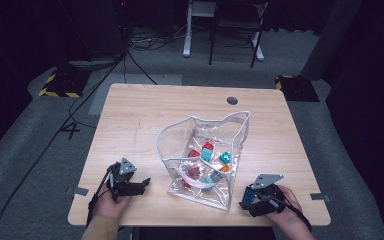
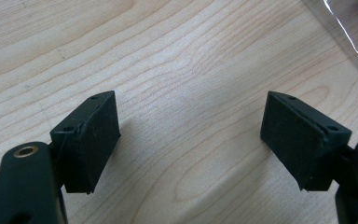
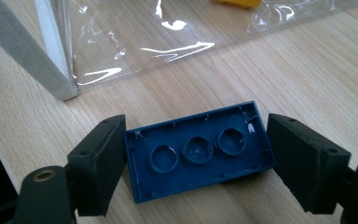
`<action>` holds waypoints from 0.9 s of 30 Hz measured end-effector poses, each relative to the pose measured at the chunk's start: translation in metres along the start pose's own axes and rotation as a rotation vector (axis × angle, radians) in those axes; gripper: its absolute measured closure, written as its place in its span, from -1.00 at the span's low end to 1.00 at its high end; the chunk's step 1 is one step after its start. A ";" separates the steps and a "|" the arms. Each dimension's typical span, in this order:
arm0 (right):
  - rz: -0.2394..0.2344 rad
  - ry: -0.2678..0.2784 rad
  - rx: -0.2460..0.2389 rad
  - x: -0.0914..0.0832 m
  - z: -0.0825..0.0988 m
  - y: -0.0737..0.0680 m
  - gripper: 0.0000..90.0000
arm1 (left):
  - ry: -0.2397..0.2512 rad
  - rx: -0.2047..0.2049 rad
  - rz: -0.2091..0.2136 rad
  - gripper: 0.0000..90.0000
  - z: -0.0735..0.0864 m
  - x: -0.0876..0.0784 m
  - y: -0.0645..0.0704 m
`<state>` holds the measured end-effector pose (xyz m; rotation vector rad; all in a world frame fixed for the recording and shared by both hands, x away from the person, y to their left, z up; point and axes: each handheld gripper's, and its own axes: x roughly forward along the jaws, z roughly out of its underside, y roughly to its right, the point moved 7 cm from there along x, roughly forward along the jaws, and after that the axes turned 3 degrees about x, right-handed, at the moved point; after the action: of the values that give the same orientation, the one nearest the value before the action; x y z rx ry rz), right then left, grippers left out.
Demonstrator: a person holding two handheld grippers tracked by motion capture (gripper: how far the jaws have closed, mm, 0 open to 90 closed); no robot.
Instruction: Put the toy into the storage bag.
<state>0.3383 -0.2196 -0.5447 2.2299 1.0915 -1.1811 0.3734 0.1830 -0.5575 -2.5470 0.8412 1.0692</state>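
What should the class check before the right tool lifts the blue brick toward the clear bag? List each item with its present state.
1. Blue brick between the right tool's jaws: ok.
2. Both pads pressing firmly on the brick: cannot tell.
3. Brick lying hollow side up on the table: ok.
4. Clear bag mouth standing open: ok.
5. Left tool open, nothing between its jaws: ok.
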 end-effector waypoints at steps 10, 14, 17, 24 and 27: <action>-0.037 -0.005 -0.051 0.000 0.002 -0.003 -0.58 | -0.001 0.000 0.002 -0.56 0.000 0.000 0.000; -0.035 -0.013 -0.056 -0.002 0.000 -0.001 -0.39 | 0.000 0.000 0.000 -0.56 0.000 0.000 0.000; -0.029 -0.014 -0.046 -0.002 0.000 -0.001 -0.39 | -0.001 0.000 0.000 -0.56 0.000 0.000 0.000; -0.021 0.021 -0.016 -0.011 -0.010 0.002 -0.39 | -0.001 0.001 0.000 -0.56 0.000 0.000 0.000; -0.024 0.046 -0.009 -0.025 -0.021 0.004 -0.39 | -0.002 0.000 0.002 -0.56 0.000 0.000 0.000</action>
<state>0.3439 -0.2199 -0.5128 2.2539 1.1415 -1.1378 0.3732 0.1830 -0.5575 -2.5450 0.8431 1.0716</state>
